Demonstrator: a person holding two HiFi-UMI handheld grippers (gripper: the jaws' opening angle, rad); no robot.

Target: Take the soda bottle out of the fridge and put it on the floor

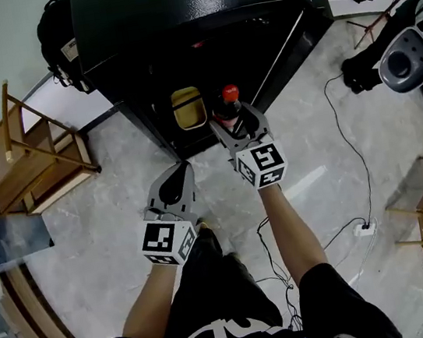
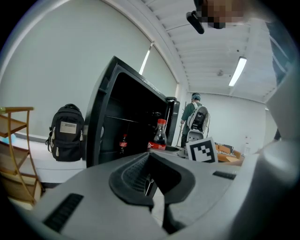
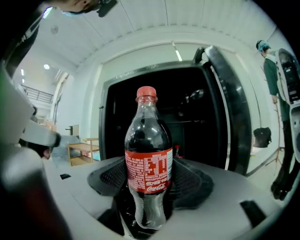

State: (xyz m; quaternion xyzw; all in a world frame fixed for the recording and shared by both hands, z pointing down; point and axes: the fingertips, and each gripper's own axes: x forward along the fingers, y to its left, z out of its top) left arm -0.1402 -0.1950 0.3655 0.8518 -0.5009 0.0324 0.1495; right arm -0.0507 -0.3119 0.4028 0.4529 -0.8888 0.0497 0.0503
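Red cap up, the soda bottle (image 3: 147,159) stood straight between the jaws of the right tongs (image 1: 229,118). They were clamped on its lower half, below the red label. Holding it low and upright likely helped stop it from tipping or slipping. The black fridge (image 1: 173,20) was just past those tongs with its door open. The bottle looked to be out in front of the shelves, so I guessed it was being taken out. It was not on the grey floor (image 1: 111,234) yet; that lay under both tongs. The left tongs (image 1: 175,179) hung back beside the right ones, jaws together with nothing in them, probably just to be out of the way. One more small bottle (image 2: 123,143) sat deep inside the fridge.
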